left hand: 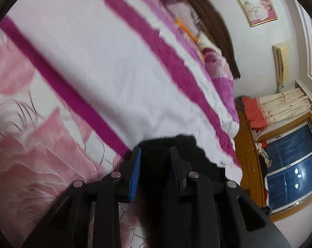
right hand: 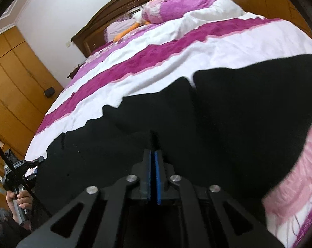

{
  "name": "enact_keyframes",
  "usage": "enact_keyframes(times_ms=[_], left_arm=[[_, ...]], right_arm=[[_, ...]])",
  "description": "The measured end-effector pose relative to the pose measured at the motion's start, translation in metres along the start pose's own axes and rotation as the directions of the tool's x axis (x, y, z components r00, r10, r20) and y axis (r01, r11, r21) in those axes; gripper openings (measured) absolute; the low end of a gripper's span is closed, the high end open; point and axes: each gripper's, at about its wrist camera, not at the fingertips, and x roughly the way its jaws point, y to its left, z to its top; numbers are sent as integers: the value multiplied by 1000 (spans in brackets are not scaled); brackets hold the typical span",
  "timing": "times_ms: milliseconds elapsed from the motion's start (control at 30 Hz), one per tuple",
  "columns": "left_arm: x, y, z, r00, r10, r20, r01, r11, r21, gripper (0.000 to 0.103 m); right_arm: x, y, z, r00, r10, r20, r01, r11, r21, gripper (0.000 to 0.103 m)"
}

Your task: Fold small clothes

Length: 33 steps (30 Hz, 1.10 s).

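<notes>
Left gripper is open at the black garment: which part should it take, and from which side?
Probably the near edge of the black garment, the bit lying between the open left gripper fingers. Come in low from the bed's near side, along the striped blanket, so one finger slides under the hem. The right gripper looks shut on the garment further along, so this would be a matching hold.

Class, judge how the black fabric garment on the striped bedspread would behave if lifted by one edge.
The black fabric garment likely flops and drapes: its edge lies wavy on the striped bedspread. It probably bunches rather than slides on that fuzzy cover. The right gripper pinches it shut, suggesting thin, light cloth.
</notes>
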Motion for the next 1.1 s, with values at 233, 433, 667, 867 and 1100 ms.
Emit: enact_keyframes(times_ms=[233,433,667,867,1100], left_arm=[[2,-6,2,987,162,-22,-161,987,30,26],[29,-8,-2,981,83,-173,-81,996,24,26],[33,-18,8,988,76,-136,-64,994,92,0],[20,-25,10,983,166,-82,-155,980,122,0],[14,-51,-18,899,428,95,-438,862,256,13]], right_arm=[[5,-6,-1,999,32,-43,-32,999,-14,1],[2,-2,10,998,61,-9,-61,998,3,50],[-56,-72,34,971,-112,210,81,985,150,84],[-95,-204,37,890,-391,234,227,825,517,88],[-98,-287,46,883,-248,398,-76,761,644,98]])
